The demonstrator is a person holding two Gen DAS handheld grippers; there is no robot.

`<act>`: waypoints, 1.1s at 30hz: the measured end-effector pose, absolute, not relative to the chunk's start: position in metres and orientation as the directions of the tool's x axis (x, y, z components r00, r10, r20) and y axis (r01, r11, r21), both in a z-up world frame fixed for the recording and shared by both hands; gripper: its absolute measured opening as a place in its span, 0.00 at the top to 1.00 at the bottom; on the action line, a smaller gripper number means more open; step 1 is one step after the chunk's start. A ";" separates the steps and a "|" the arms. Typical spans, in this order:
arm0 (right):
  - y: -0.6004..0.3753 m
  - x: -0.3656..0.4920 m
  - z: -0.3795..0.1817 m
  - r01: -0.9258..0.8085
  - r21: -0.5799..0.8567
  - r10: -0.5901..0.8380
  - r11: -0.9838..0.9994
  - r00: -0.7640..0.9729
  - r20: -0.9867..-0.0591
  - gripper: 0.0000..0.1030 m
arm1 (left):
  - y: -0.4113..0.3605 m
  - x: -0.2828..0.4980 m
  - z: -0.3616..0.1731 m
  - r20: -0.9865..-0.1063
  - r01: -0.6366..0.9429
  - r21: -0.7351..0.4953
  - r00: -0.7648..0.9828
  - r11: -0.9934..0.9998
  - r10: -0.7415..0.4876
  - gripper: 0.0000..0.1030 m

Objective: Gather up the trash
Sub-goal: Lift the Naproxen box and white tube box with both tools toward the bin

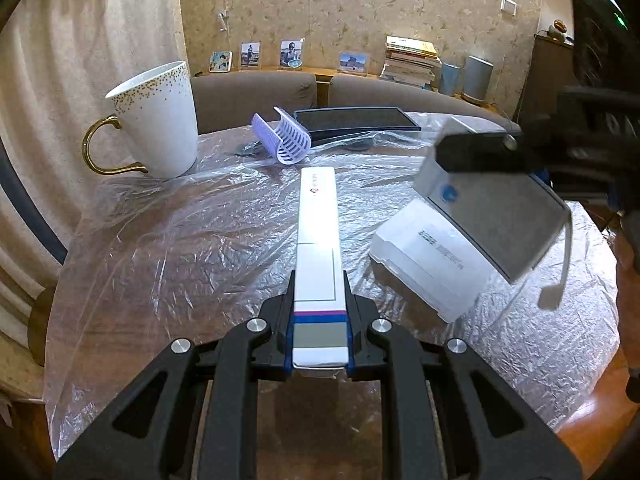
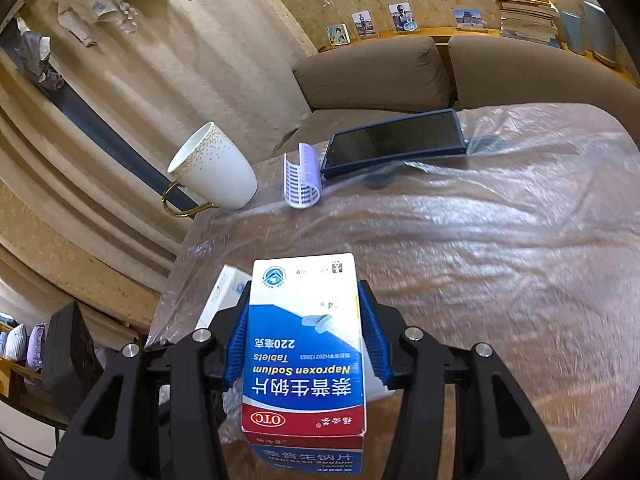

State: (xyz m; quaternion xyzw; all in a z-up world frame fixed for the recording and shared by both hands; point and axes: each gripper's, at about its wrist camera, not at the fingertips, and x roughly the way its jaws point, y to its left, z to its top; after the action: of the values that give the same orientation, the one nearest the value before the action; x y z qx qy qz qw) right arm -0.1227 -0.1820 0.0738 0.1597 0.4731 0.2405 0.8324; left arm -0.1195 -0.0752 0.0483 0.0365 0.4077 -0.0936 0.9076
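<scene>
My left gripper (image 1: 319, 326) is shut on a long narrow white box (image 1: 317, 240) with a blue and magenta band, held out over the plastic-covered table (image 1: 180, 240). My right gripper (image 2: 306, 340) is shut on a blue and white medicine box (image 2: 306, 344) marked Naproxen Sodium, held above the table (image 2: 480, 260). In the left wrist view the right gripper (image 1: 480, 156) holds that box (image 1: 492, 216) tilted at the right, above a white plastic case (image 1: 432, 268) lying on the table. The long white box's end (image 2: 220, 296) shows left of the medicine box.
A white mug (image 1: 156, 120) with a gold handle stands at the far left; it also shows in the right wrist view (image 2: 216, 168). A lilac slotted plastic piece (image 1: 282, 136) and a black tray (image 1: 356, 120) lie at the far edge. A brown sofa (image 1: 256, 92) is behind.
</scene>
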 end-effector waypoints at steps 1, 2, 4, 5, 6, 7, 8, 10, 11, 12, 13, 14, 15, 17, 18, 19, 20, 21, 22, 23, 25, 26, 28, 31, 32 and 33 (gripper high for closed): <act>-0.184 -0.127 0.074 -0.250 0.495 0.553 0.832 0.437 -0.709 0.53 | -0.076 -0.122 0.050 -0.746 0.203 -0.010 0.651 0.979 -0.143 0.81; -0.185 -0.132 0.075 -0.252 0.494 0.554 0.832 0.439 -0.708 0.53 | -0.076 -0.123 0.050 -0.744 0.206 -0.010 0.652 0.979 -0.144 0.81; -0.186 -0.141 0.076 -0.257 0.486 0.549 0.835 0.444 -0.708 0.53 | -0.077 -0.125 0.051 -0.741 0.213 -0.009 0.655 0.977 -0.150 0.81; -0.187 -0.146 0.077 -0.261 0.483 0.548 0.836 0.445 -0.708 0.53 | -0.077 -0.128 0.053 -0.739 0.216 -0.011 0.656 0.976 -0.153 0.81; -0.188 -0.151 0.077 -0.265 0.483 0.550 0.835 0.445 -0.707 0.53 | -0.077 -0.129 0.054 -0.738 0.218 -0.012 0.656 0.976 -0.156 0.81; -0.189 -0.156 0.078 -0.269 0.482 0.551 0.834 0.445 -0.706 0.53 | -0.078 -0.131 0.055 -0.737 0.221 -0.014 0.657 0.975 -0.160 0.81; -0.190 -0.158 0.078 -0.270 0.479 0.549 0.835 0.447 -0.706 0.53 | -0.078 -0.134 0.056 -0.735 0.225 -0.015 0.658 0.974 -0.164 0.81; -0.192 -0.166 0.079 -0.273 0.472 0.545 0.838 0.452 -0.707 0.53 | -0.079 -0.138 0.057 -0.732 0.232 -0.014 0.661 0.973 -0.168 0.81; -0.192 -0.170 0.079 -0.275 0.471 0.545 0.838 0.453 -0.706 0.53 | -0.080 -0.141 0.058 -0.730 0.235 -0.013 0.662 0.972 -0.170 0.81; -0.194 -0.175 0.080 -0.277 0.471 0.546 0.837 0.453 -0.705 0.53 | -0.080 -0.144 0.060 -0.728 0.241 -0.012 0.663 0.971 -0.174 0.81; -0.195 -0.178 0.080 -0.277 0.471 0.546 0.837 0.454 -0.704 0.53 | -0.081 -0.146 0.060 -0.727 0.244 -0.013 0.663 0.970 -0.177 0.81; -0.196 -0.183 0.081 -0.279 0.470 0.546 0.837 0.456 -0.703 0.53 | -0.081 -0.149 0.061 -0.727 0.248 -0.014 0.663 0.969 -0.180 0.81; -0.196 -0.186 0.081 -0.282 0.469 0.547 0.837 0.458 -0.701 0.53 | -0.082 -0.152 0.062 -0.726 0.253 -0.017 0.662 0.967 -0.186 0.81; -0.197 -0.194 0.083 -0.286 0.463 0.544 0.839 0.462 -0.701 0.53 | -0.082 -0.157 0.063 -0.725 0.259 -0.017 0.662 0.966 -0.191 0.81; -0.197 -0.196 0.084 -0.287 0.461 0.543 0.840 0.463 -0.701 0.53 | -0.083 -0.160 0.064 -0.725 0.264 -0.018 0.661 0.964 -0.195 0.81; -0.198 -0.199 0.084 -0.288 0.462 0.544 0.839 0.463 -0.700 0.53 | -0.084 -0.163 0.064 -0.725 0.269 -0.019 0.660 0.963 -0.198 0.81; -0.199 -0.203 0.084 -0.288 0.464 0.546 0.838 0.461 -0.699 0.53 | -0.084 -0.165 0.065 -0.725 0.273 -0.019 0.658 0.962 -0.201 0.81; -0.199 -0.206 0.084 -0.289 0.464 0.547 0.837 0.461 -0.699 0.53 | -0.085 -0.169 0.065 -0.726 0.278 -0.019 0.657 0.960 -0.204 0.81; -0.200 -0.209 0.084 -0.289 0.465 0.548 0.837 0.459 -0.699 0.53 | -0.086 -0.171 0.066 -0.726 0.282 -0.018 0.656 0.959 -0.207 0.81; -0.200 -0.213 0.083 -0.289 0.468 0.550 0.835 0.457 -0.699 0.53 | -0.087 -0.175 0.066 -0.727 0.287 -0.016 0.654 0.958 -0.209 0.81; -0.201 -0.221 0.083 -0.290 0.471 0.553 0.833 0.454 -0.699 0.53 | -0.087 -0.180 0.066 -0.729 0.297 -0.012 0.651 0.955 -0.212 0.81; -0.202 -0.225 0.082 -0.291 0.469 0.552 0.834 0.453 -0.700 0.53 | -0.088 -0.182 0.065 -0.730 0.299 -0.011 0.650 0.954 -0.212 0.81; -0.203 -0.233 0.081 -0.292 0.462 0.546 0.838 0.453 -0.704 0.53 | -0.087 -0.188 0.064 -0.734 0.305 -0.011 0.645 0.952 -0.214 0.81; -0.204 -0.244 0.080 -0.290 0.463 0.546 0.838 0.448 -0.707 0.53 | -0.087 -0.196 0.062 -0.741 0.313 -0.010 0.636 0.950 -0.217 0.81; -0.205 -0.249 0.079 -0.289 0.462 0.545 0.838 0.448 -0.709 0.53 | -0.087 -0.198 0.061 -0.742 0.316 -0.010 0.633 0.949 -0.218 0.81; -0.205 -0.252 0.079 -0.289 0.459 0.543 0.840 0.448 -0.710 0.53 | -0.087 -0.201 0.061 -0.744 0.319 -0.011 0.631 0.948 -0.220 0.81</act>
State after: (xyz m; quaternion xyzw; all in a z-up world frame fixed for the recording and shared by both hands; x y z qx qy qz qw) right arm -0.2524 -0.2052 0.0785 0.1369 0.4631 0.2477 0.8399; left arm -0.2015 -0.0869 0.0610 0.0610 0.4028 -0.1495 0.9010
